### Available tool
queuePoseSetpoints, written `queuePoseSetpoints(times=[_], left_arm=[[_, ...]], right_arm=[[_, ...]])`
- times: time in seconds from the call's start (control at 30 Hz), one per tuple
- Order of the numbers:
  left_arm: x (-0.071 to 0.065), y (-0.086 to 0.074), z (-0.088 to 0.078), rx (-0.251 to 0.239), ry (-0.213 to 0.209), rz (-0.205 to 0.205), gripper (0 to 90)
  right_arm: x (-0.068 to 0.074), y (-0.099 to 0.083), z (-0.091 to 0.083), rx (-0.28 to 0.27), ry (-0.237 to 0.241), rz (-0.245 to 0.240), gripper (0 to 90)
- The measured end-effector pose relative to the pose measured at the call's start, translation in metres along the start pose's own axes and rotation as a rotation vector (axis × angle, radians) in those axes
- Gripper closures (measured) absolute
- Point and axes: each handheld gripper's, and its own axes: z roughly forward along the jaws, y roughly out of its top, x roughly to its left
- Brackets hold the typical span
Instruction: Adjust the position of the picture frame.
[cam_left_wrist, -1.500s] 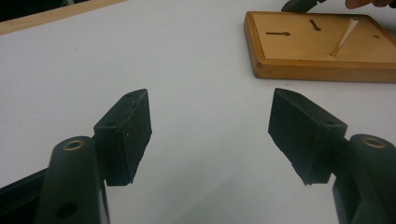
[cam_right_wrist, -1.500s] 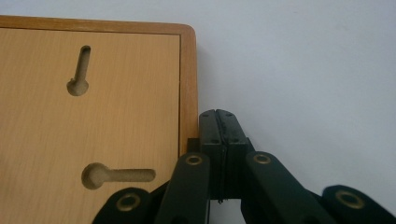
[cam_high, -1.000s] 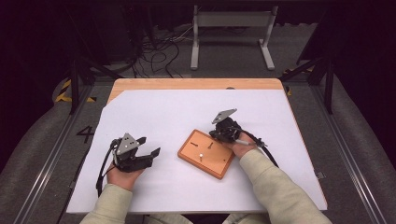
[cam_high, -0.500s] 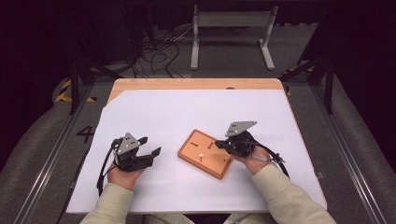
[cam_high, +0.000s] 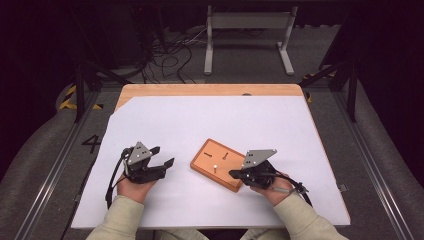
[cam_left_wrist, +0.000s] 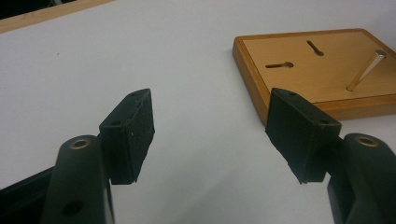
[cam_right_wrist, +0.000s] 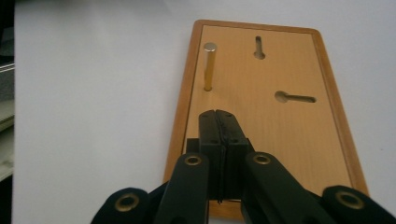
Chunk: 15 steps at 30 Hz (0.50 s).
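Wooden board, flat, rimmed, with two keyhole slots and one upright metal pin, sits mid-frame; right gripper, shut empty, has slid from its upper edge to lower right; left gripper gapes empty.

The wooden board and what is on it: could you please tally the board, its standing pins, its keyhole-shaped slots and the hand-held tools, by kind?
Wooden board: 1
Metal pin standing upright in the board: 1
Keyhole-shaped slots, one and another: 2
Hand-held tools, left tool open and right tool shut on nothing: 2
Total: 6
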Motion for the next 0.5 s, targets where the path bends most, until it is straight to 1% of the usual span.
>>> queuePoseSetpoints(times=[0.03, 0.07, 0.23, 0.3, 0.5], left_arm=[[0.0, 0.0, 0.0, 0.003, 0.0, -0.004, 32.7], [0.0, 0.0, 0.0, 0.002, 0.0, -0.005, 32.6], [0.0, 0.0, 0.001, 0.007, 0.0, -0.005, 32.4], [0.0, 0.0, 0.001, 0.007, 0.002, -0.002, 32.3], [0.0, 0.0, 0.001, 0.01, 0.001, 0.0, 32.3]], right_arm=[[0.002, 0.0, 0.0, 0.0, 0.008, 0.003, 90.0], [0.004, -0.001, 0.0, 0.006, 0.012, -0.005, 90.0], [0.009, -0.002, 0.002, 0.023, 0.037, -0.013, 90.0], [0.011, -0.003, 0.003, 0.035, 0.052, -0.027, 90.0], [0.016, -0.006, 0.007, 0.061, 0.082, -0.028, 90.0]])
